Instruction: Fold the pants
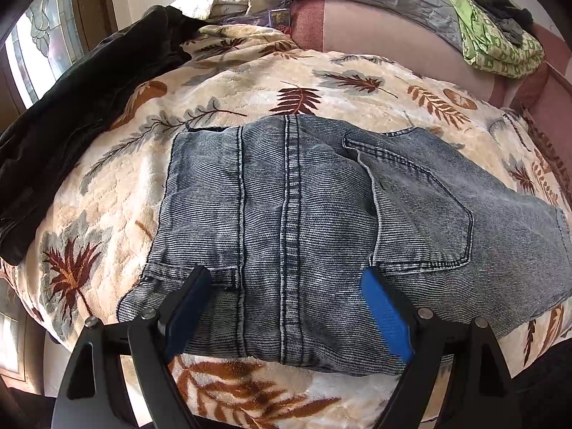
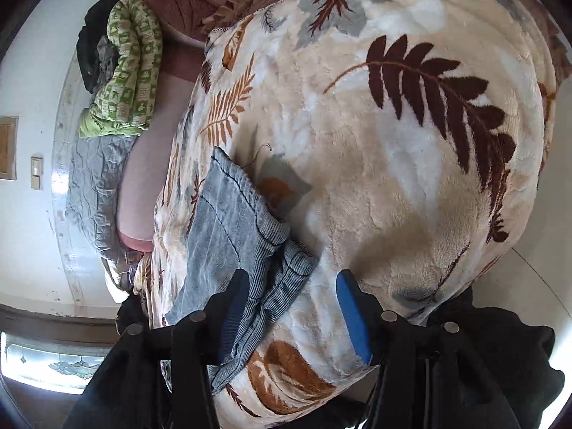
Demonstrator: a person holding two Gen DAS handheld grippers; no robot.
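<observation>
Denim pants (image 1: pixel 304 221) lie folded on the blanket (image 1: pixel 250 82), both grippers' jaws released, bare blanket beyond their edges.

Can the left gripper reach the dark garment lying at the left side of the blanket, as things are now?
Probably yes. The left gripper is open over the folded jeans and holds nothing. The dark garment lies uncovered on the blanket, off to the left, with only bare blanket between them.
</observation>
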